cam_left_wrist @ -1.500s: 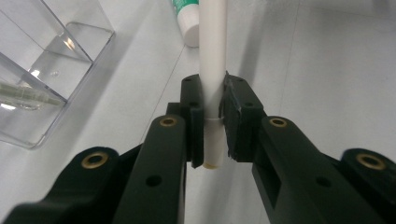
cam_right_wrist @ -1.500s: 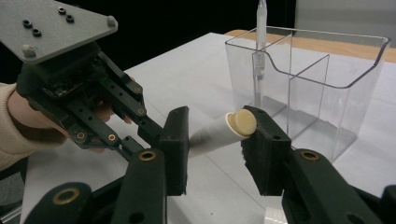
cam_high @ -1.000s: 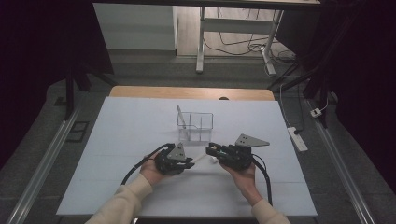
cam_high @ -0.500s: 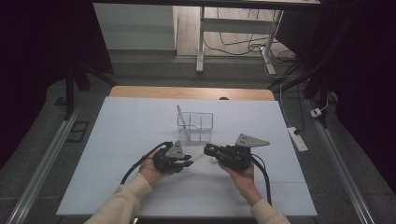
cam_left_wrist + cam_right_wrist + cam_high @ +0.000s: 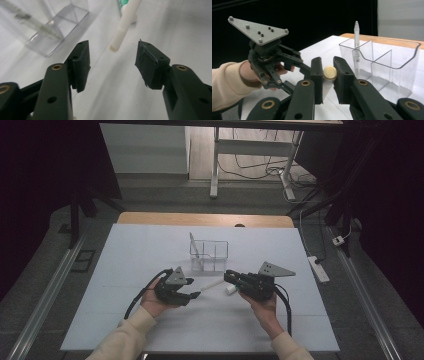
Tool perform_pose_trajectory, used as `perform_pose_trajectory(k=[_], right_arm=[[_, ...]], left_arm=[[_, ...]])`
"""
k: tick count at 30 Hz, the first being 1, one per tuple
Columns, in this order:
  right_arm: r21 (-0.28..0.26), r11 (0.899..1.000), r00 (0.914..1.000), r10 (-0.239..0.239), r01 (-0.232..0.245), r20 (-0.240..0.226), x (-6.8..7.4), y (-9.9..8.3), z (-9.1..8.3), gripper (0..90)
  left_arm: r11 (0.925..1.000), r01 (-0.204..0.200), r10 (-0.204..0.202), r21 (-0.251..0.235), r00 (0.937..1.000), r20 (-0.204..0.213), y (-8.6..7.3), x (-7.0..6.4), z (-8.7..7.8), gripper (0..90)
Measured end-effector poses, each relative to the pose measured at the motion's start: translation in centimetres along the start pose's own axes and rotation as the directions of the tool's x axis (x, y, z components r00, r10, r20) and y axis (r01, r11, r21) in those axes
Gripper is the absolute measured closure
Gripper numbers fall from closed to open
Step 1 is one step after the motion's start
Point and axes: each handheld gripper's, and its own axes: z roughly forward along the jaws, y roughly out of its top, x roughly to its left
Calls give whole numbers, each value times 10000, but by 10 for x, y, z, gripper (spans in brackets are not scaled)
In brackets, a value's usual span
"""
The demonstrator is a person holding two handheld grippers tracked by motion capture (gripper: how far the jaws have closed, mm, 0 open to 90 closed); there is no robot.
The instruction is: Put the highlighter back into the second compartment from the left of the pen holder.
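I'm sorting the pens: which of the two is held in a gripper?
The cream-white pen, clamped between the right gripper's jaws. The other pen stands upright in the clear organizer.

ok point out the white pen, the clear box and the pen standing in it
white pen (image 5: 124,27), left gripper view, middle of its barrel
clear box (image 5: 404,63), right gripper view, front wall
standing pen (image 5: 356,32), right gripper view, upper barrel

Looks like a lab or test room set up for recording: white sheet (image 5: 150,255) spread over a wooden surface (image 5: 205,219), dark curtains (image 5: 45,170) on both sides, metal rails (image 5: 45,300) along the grey floor (image 5: 65,225), loose cables (image 5: 260,167) and a power strip (image 5: 318,268) lying about, a bare metal-legged bench frame (image 5: 215,165) behind
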Motion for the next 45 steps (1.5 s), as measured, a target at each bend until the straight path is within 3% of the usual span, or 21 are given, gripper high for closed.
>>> perform_pose_trajectory(k=[17, 28, 37, 45], right_arm=[[-26, 10000, 9994, -43, 44, 346, -6, 3, -6, 782], [-172, 9998, 9987, -80, 89, 512, -9, 9, -8, 782], [-499, 9986, 9982, -123, 152, 592, -9, 20, -11, 782], [-850, 9964, 9976, -8, 67, 692, -13, 33, -13, 782]], left_arm=[[9945, 1049, -1050, -53, 9926, -605, -39, 13, -41, 382], [9748, 2223, -2232, -202, 9695, -1013, -71, 22, -63, 356], [9679, 2511, -2500, -38, 9618, -1112, -84, 28, -68, 330], [9686, 2484, -2483, -115, 9634, -1008, -86, 29, -70, 326]])
